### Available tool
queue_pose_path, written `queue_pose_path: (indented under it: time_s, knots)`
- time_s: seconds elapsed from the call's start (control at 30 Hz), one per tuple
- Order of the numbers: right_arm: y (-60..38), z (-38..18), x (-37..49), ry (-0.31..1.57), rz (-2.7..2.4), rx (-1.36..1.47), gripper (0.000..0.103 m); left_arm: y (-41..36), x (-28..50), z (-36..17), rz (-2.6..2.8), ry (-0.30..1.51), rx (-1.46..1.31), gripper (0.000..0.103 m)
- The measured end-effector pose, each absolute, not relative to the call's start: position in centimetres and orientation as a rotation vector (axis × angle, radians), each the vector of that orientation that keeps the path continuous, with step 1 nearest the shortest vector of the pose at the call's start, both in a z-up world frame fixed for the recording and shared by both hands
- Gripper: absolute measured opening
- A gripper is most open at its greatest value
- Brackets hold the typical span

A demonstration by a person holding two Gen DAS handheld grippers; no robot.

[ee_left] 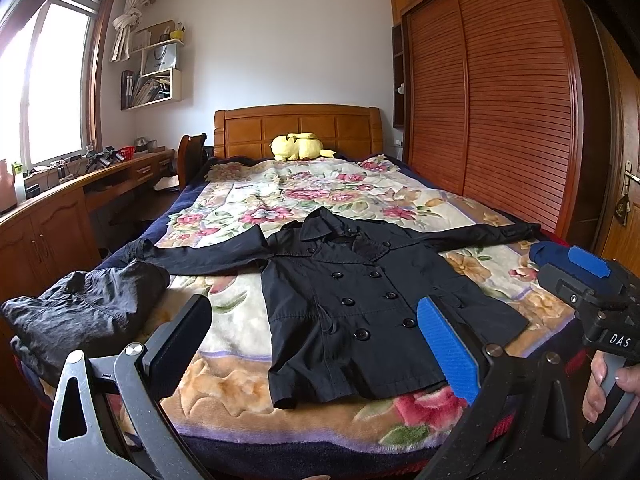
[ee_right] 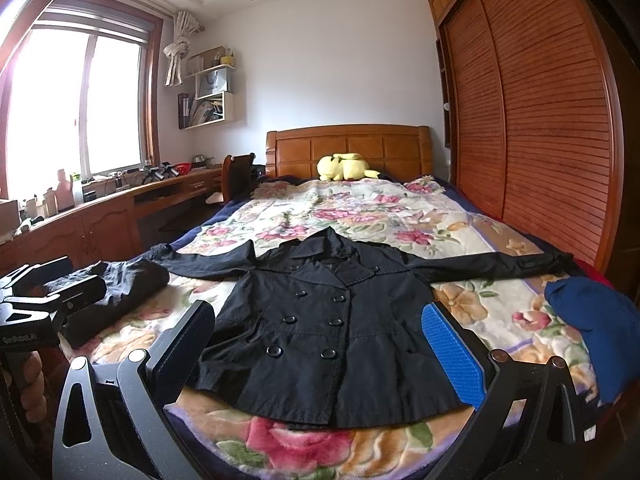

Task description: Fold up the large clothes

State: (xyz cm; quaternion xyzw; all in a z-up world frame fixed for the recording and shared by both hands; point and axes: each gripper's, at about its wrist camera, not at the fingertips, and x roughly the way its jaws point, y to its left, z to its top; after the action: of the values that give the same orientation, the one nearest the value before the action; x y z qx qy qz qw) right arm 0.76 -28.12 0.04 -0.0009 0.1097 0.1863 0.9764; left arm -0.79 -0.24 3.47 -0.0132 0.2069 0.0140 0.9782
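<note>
We hold the left gripper (ee_left: pixel 316 332) and right gripper (ee_right: pixel 320 344) with jaws spread wide, grasping nothing, above the black coat (ee_right: pixel 328 320) lying flat, sleeves outstretched, near the foot edge of the floral bedspread (ee_right: pixel 360 208).

Black double-breasted cotton coat (ee_left: pixel 360 300) (ee_right: pixel 332 320) lies flat, front up, on the floral blanket (ee_left: pixel 248 200) (ee_right: pixel 360 208); collar towards the headboard, hem towards the near edge of the bed; both sleeves spread straight out to either side; two columns of dark buttons fastened down the front; lapels open; fabric lightly creased; hem slightly uneven along the near side.
</note>
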Motion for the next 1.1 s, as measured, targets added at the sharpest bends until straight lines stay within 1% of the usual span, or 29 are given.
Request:
queue_pose_path:
  time_s: [0.53, 0.8, 1.1]
  knots:
    - [-28.1, -0.6, 1.5, 0.251, 0.374, -0.005, 0.103, 0.0, -0.6, 3.6, 0.038, 0.439, -0.032, 0.103]
    - [-27.5, -1.2, 3.4, 0.277, 0.375, -0.021, 0.103, 1.4, 1.6, 0.3, 0.047, 0.465, -0.024, 0.103]
    - [-25.7, -3.2, 8.8, 0.341, 0.387, -0.036, 0.103, 3.1, 5.8, -4.3, 0.073, 0.532, -0.017, 0.103]
